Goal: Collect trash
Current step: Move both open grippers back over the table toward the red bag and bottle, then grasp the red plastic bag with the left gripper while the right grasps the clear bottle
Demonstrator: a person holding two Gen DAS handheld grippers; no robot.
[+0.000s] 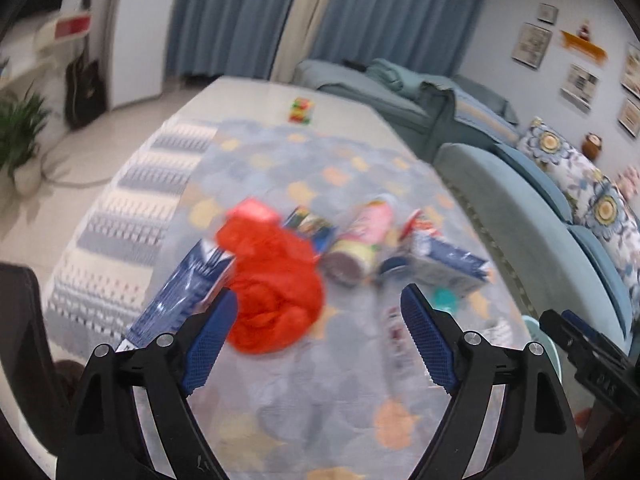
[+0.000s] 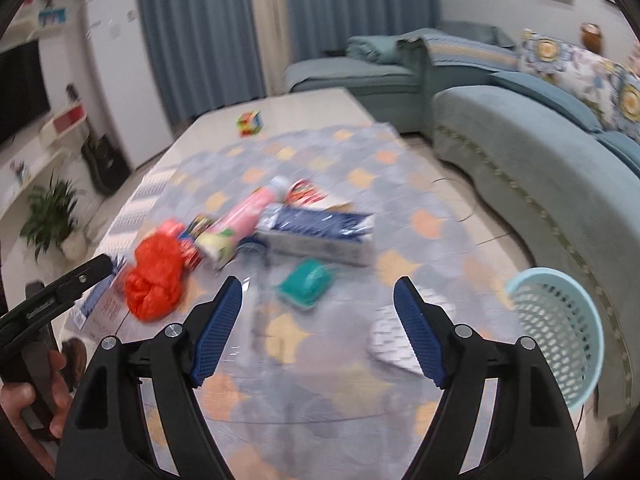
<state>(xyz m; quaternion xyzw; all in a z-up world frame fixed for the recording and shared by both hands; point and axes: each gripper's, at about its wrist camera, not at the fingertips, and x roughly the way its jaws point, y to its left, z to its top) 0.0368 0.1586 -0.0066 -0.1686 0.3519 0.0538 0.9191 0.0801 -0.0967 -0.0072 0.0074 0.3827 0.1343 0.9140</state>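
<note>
Trash lies in a cluster on the table: a crumpled red bag (image 1: 276, 280) (image 2: 156, 276), a pink tube can (image 1: 360, 240) (image 2: 240, 220), a blue-white carton (image 1: 444, 260) (image 2: 320, 232), a second blue carton (image 1: 188, 292), a teal wad (image 2: 308, 280) and a blister pack (image 2: 390, 340). My left gripper (image 1: 316, 316) is open and empty, just above the red bag's near side. My right gripper (image 2: 318, 300) is open and empty, hovering before the teal wad. A light blue mesh basket (image 2: 560, 332) stands at the table's right edge.
The table carries a patterned blue cloth (image 2: 360, 184) and a colourful cube (image 2: 250, 122) at its far end. A teal sofa (image 2: 520, 128) runs along the right. A potted plant (image 2: 52, 216), a guitar and a white fridge (image 2: 120, 72) stand to the left.
</note>
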